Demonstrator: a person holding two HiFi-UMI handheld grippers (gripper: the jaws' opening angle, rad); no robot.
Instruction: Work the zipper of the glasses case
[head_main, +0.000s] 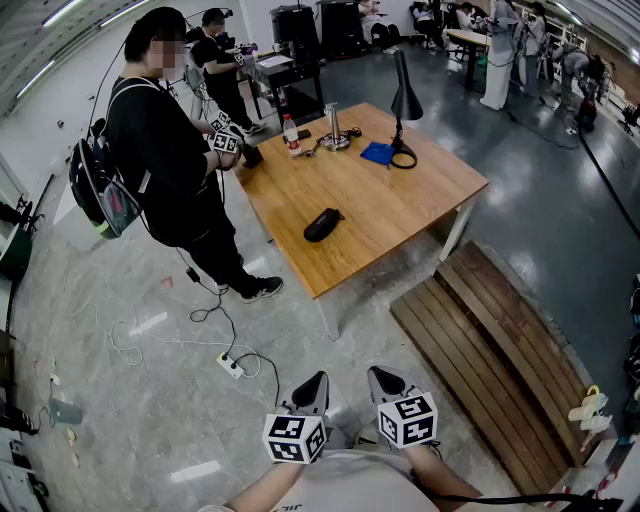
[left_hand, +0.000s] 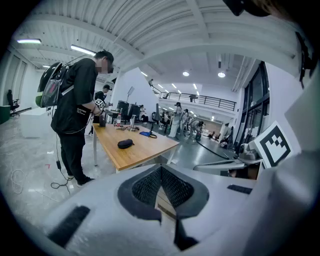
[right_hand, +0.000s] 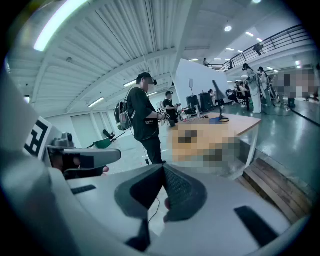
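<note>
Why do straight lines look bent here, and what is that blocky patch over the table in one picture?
Head view: a wide lens bows the edges of the table. Left gripper view: same bulge, dark round border; the glasses case looks sharp. Right gripper view: the blocky patch is a mosaic added afterwards; a ceiling light glares upper left.
</note>
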